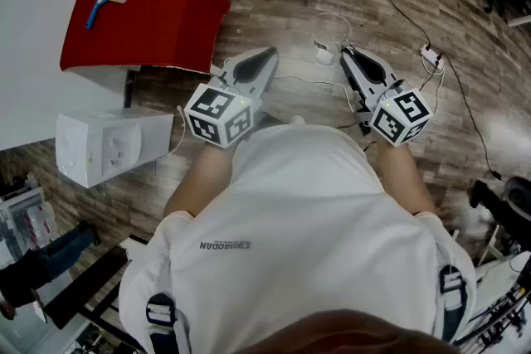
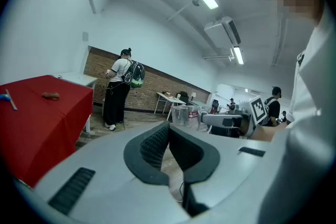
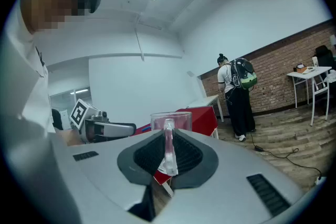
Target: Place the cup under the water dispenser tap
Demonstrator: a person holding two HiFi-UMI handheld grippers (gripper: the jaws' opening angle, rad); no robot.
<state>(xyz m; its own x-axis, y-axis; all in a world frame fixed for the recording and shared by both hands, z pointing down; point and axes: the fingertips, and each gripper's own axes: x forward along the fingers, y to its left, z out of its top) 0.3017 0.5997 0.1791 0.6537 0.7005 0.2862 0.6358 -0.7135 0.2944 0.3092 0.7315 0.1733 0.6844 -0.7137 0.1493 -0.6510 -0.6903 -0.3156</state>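
Observation:
A clear glass cup (image 1: 330,36) hangs over the wooden floor, with my right gripper (image 1: 344,52) shut on its handle (image 3: 168,148). In the right gripper view the cup (image 3: 171,120) stands upright just past the jaws. My left gripper (image 1: 270,52) is level beside it, a little apart, its jaws shut with nothing between them; its tip (image 2: 167,126) points toward the room. The cup (image 2: 180,114) also shows in the left gripper view, to the right. The white water dispenser (image 1: 108,147) sits low at the left, well away from both grippers; I cannot make out its tap.
A table with a red cloth (image 1: 158,4) stands ahead on the left and carries a blue squeegee (image 1: 95,11). Cables and a power strip (image 1: 431,56) lie on the floor ahead on the right. A person with a backpack (image 3: 236,94) stands farther off by a brick wall.

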